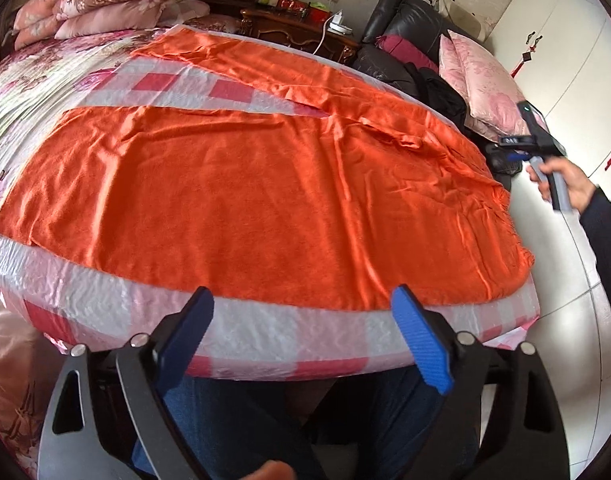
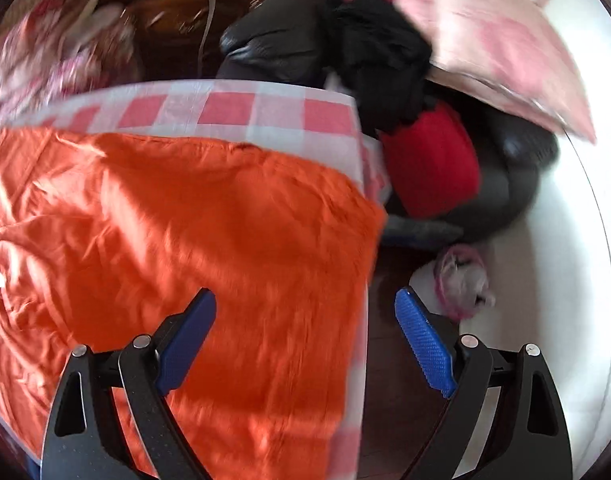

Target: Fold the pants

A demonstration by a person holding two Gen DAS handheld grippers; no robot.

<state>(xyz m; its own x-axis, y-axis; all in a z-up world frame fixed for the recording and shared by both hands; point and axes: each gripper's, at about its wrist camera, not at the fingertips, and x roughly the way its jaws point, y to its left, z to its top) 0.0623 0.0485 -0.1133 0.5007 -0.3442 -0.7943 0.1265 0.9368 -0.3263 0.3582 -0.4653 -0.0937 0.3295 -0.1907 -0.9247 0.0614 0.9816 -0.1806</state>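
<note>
Pants: the orange pants (image 1: 241, 200) lie flat on the checked sheet (image 1: 265, 336) over the bed, legs spread in a V towards the pillows (image 1: 101, 4). I judge they are laid out like this so one leg can be brought over the other for the first fold.
Near edge: the outer seam of the nearer leg runs along the bed's edge, just beyond my left fingertips.
Left gripper: my left gripper (image 1: 303, 300) has its jaws spread wide, nothing between them, pads (image 1: 421, 344) clear of the cloth. It is tilted down at that hem, which I read as lining up a grab.
Right gripper: my right gripper (image 2: 305, 304) is also spread wide and empty, above the waist end where the pants (image 2: 177, 216) reach the bed's corner. The view is blurred; I cannot tell whether a pad brushes the cloth.
Right hand: seen from the left camera, my hand (image 1: 561, 184) holds it off the bed's side.
Progress: no fold made yet, I judge.
</note>
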